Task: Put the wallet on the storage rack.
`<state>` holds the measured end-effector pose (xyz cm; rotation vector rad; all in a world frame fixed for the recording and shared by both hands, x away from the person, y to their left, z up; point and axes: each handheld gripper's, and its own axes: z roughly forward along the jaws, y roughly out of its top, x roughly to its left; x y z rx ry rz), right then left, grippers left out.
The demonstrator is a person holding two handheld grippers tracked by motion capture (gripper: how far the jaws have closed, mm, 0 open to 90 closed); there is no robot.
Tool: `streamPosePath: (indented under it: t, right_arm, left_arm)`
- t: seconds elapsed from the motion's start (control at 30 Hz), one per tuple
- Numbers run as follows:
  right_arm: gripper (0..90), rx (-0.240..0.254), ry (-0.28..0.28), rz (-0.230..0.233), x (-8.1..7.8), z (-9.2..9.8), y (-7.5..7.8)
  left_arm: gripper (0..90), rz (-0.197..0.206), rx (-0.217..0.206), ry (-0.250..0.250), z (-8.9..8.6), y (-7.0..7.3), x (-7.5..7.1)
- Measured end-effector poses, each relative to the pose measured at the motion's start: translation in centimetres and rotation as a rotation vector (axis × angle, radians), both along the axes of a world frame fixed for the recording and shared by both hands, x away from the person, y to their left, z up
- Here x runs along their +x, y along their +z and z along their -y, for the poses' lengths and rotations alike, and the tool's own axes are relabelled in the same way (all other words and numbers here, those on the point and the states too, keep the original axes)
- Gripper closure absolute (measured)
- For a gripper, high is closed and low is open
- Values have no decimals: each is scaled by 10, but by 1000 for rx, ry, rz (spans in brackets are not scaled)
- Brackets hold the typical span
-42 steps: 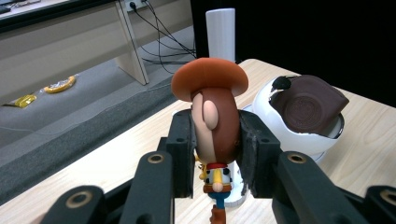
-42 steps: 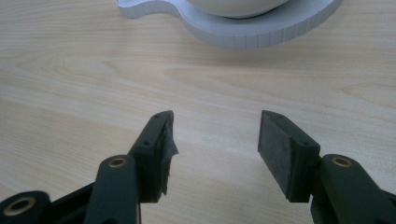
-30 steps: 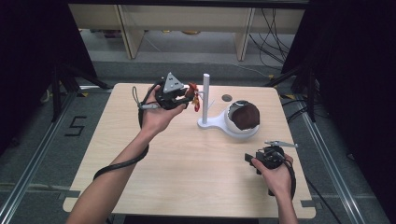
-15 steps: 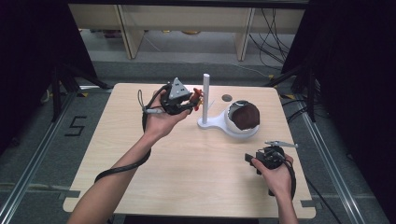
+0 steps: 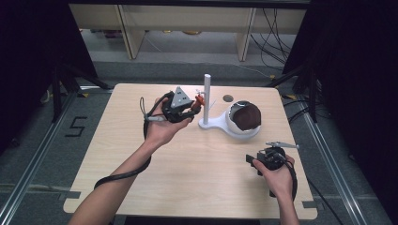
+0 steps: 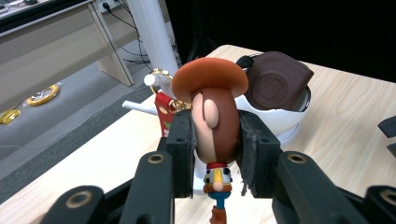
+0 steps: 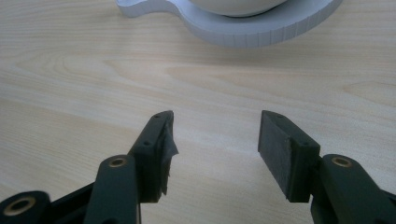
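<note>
Shifted slightly toward the white post, left gripper with its cowboy keychain figure; unmoved, right gripper low on the table.

Held the figure by its brown head between the left fingers, hat toward the post, body and boots hanging back toward the hand, long axis running along the fingers. Dangled the gold ring and red tag just beside a short peg on the white post, touching or nearly so, hard to tell which. Sat behind the post, on the same white stand, a bowl with a brown leather pouch. Kept the right fingers apart and empty, well short of the stand; left hand plainly nearer for hooking the ring on the peg.
</note>
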<state>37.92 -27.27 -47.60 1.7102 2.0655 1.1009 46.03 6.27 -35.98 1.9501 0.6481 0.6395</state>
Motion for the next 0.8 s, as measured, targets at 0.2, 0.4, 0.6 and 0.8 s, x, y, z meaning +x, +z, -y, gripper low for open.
streamPosePath:
  t: [0.2,0.4,0.6,0.8]
  right_arm:
    - [462,0,0,0,0,0,0]
    - [459,0,-1,0,0,-1,0]
    - [454,-4,-1,5,0,-1,0]
    - [452,-10,2,6,0,0,0]
  left_arm:
    - [677,-7,2,4,-2,-5,-1]
    - [677,-10,4,11,-3,-8,-1]
    - [677,-20,19,11,-5,-11,-1]
    - [677,-36,6,17,-3,-18,0]
